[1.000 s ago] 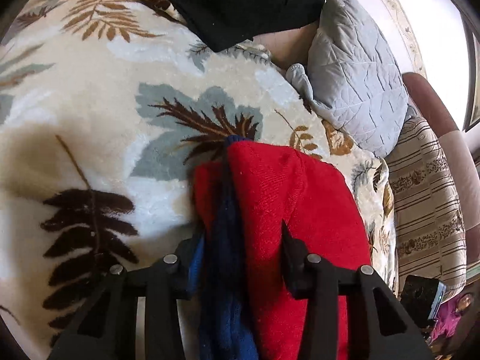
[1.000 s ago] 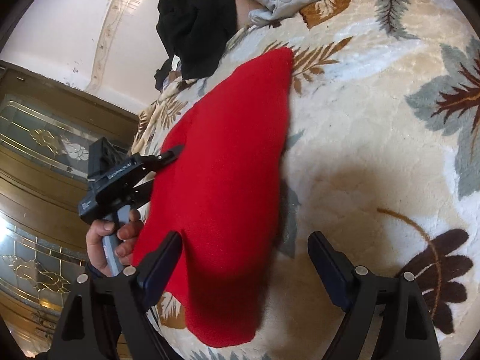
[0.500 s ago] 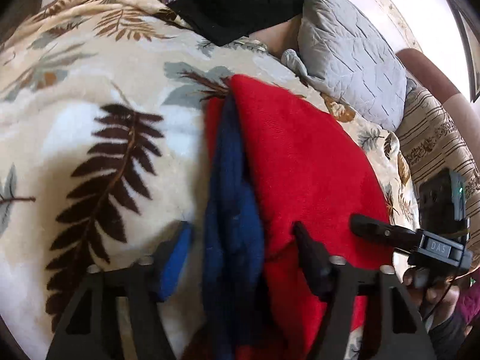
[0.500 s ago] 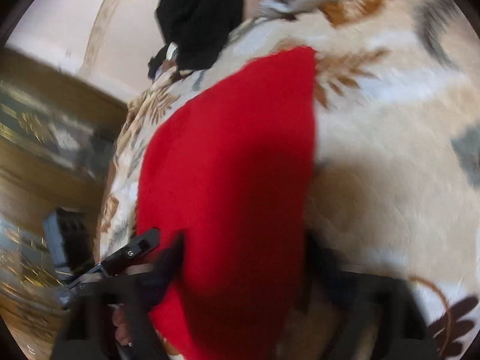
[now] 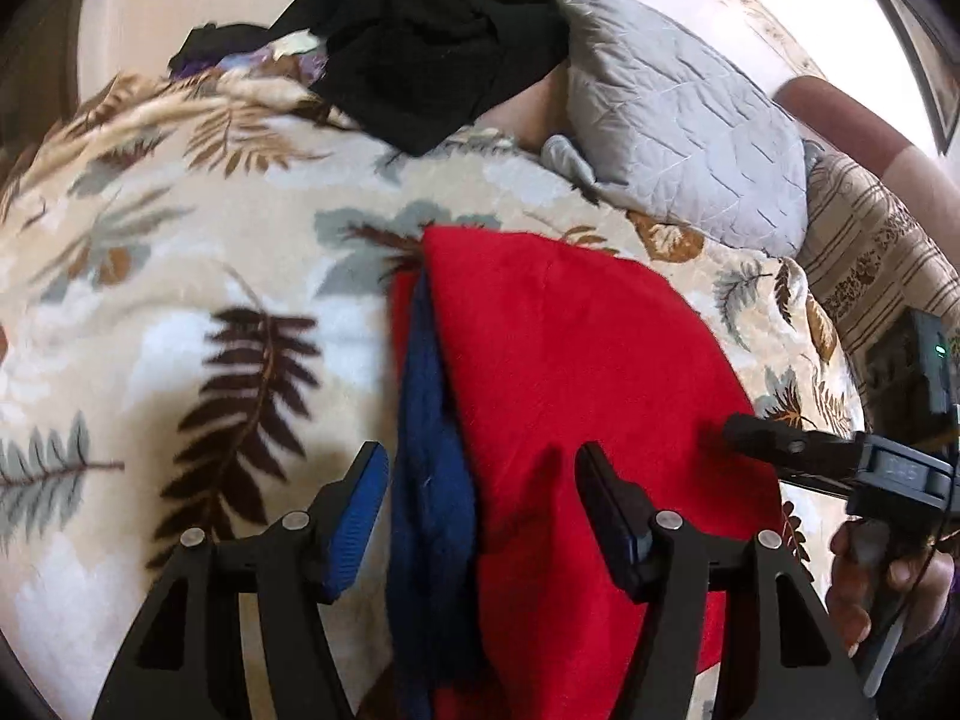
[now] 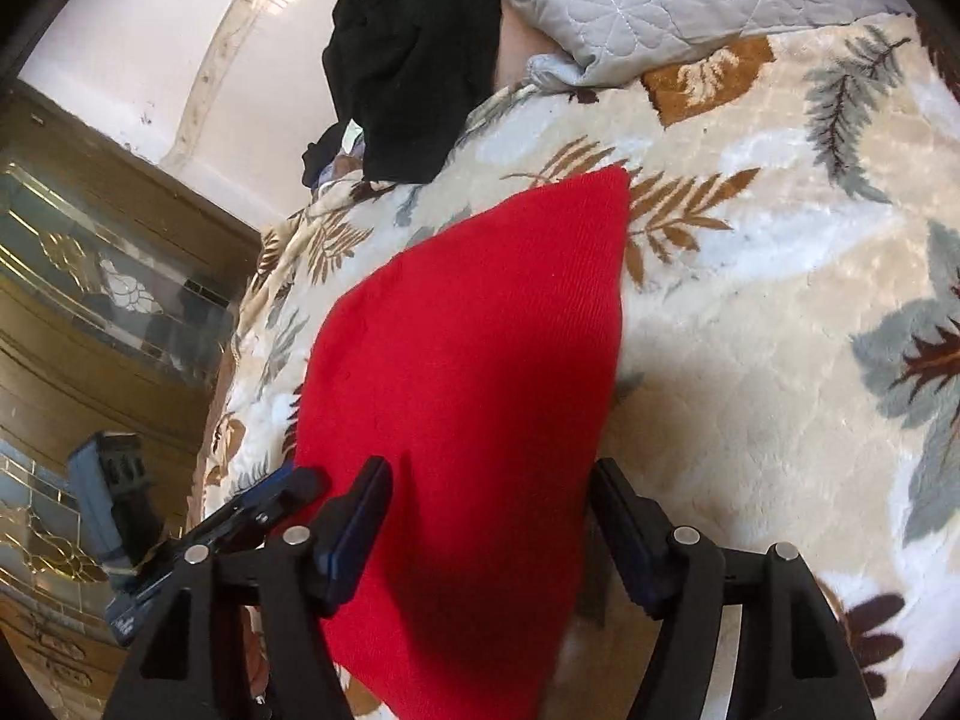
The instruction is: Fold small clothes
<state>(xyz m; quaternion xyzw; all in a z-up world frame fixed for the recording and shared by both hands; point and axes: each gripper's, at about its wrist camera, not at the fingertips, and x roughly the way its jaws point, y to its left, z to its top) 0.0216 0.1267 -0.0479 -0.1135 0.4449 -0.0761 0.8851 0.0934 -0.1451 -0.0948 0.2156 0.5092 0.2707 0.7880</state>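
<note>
My left gripper (image 5: 477,504) has its jaws standing apart over the near edge of the red knit garment (image 5: 570,372), which lies flat on the leaf-patterned fleece blanket (image 5: 180,276) covering the bed. A dark blue knit strip (image 5: 429,468) runs along the garment's left side, from about 12 o'clock down to 6 o'clock between my left jaws, and the red cloth spreads away toward 1 o'clock. I cannot tell whether the blue strip is part of the red piece or a separate one.

My right gripper (image 6: 489,516) also has its jaws apart, straddling the near end of the same red knit garment (image 6: 474,360); the right jaw sits just past the cloth's right edge, over the blanket (image 6: 750,312). The garment narrows to a corner at 12 o'clock in this view. The left gripper (image 6: 264,501) shows at 9 o'clock, touching or just beside the cloth's left edge.

In the left view the right gripper (image 5: 774,447) reaches in from 3 o'clock at the cloth's right edge.

Beyond the garment, at 12 o'clock, black clothing (image 5: 432,42) lies heaped beside a grey quilted pillow (image 5: 678,120).
</note>
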